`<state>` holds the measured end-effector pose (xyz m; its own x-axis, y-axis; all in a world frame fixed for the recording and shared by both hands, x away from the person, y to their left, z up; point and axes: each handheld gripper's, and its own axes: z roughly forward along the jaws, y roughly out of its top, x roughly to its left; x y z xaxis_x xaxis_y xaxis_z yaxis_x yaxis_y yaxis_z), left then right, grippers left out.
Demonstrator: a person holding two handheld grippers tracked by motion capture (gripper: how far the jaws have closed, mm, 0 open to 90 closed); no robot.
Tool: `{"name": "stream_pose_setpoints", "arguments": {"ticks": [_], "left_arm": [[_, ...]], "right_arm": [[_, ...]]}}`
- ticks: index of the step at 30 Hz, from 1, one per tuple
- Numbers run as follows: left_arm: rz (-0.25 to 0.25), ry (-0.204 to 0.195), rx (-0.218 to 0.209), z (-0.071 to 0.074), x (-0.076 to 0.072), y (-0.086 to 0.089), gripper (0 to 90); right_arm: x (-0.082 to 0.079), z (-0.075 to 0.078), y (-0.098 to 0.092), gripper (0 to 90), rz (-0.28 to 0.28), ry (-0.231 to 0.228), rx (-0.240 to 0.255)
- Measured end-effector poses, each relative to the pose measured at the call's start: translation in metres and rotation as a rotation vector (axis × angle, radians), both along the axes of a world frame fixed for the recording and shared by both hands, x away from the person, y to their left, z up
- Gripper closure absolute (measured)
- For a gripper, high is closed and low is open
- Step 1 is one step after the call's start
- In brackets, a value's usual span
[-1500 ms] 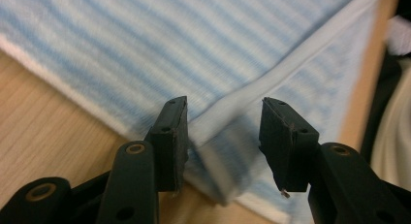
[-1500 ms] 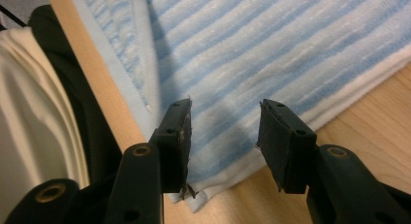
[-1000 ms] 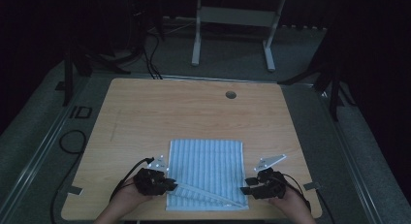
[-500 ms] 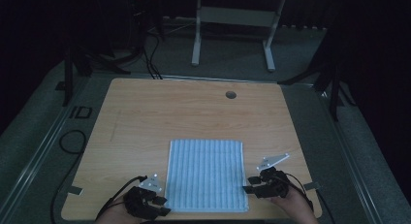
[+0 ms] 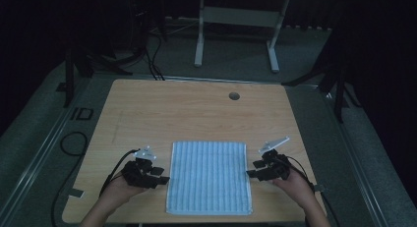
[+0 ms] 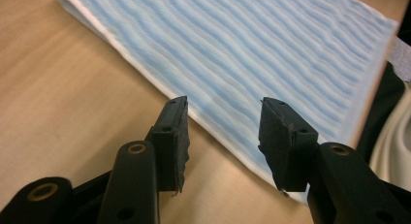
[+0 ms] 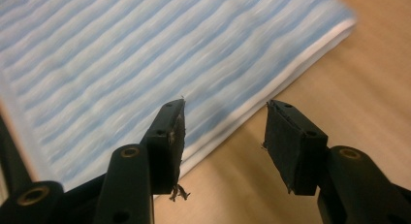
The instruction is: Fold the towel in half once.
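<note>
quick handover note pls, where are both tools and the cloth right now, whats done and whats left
Left tool: open, jaws have just been opening, nothing between them; it sits off the left edge of the cloth.
Right tool: open, jaws have just been opening, nothing between them; it sits at the cloth's right edge.
Cloth: blue-and-white striped, lying flat and folded at the near middle of the table, free of both tools.
Done: the cloth looks neatly folded into a rectangle and let go.
Left: probably another fold or moving it aside; check the edges line up before regripping.
</note>
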<state>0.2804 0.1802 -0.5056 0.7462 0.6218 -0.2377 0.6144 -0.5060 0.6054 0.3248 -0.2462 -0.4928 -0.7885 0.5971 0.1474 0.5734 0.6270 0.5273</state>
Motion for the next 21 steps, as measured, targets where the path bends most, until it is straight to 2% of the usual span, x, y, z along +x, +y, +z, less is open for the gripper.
{"name": "stream_pose_setpoints", "arguments": {"ticks": [2, 5, 9, 11, 17, 21], "left_arm": [[0.012, -0.005, 0.030, -0.003, 0.010, -0.002, 53.4], [0.056, 0.005, 0.014, -0.005, 0.026, -0.001, 48.1], [0.119, -0.020, 0.037, -0.007, 0.044, 0.002, 38.9], [0.148, -0.029, 0.034, -0.006, 0.051, 0.004, 36.2], [0.151, -0.032, 0.051, -0.004, 0.064, 0.002, 33.9], [0.142, -0.032, 0.034, -0.002, 0.069, 0.002, 33.9]], "right_arm": [[0.011, 0.002, 0.001, 45.0, -0.015, -0.008, 0.004], [0.026, 0.005, 0.003, 43.2, -0.041, -0.025, -0.003], [0.044, 0.009, 0.006, 43.4, -0.065, -0.041, -0.005], [0.052, 0.009, 0.006, 43.6, -0.076, -0.038, -0.008], [0.064, 0.009, 0.008, 44.6, -0.097, -0.035, -0.015], [0.066, 0.009, 0.007, 44.5, -0.092, -0.035, -0.015]]}}
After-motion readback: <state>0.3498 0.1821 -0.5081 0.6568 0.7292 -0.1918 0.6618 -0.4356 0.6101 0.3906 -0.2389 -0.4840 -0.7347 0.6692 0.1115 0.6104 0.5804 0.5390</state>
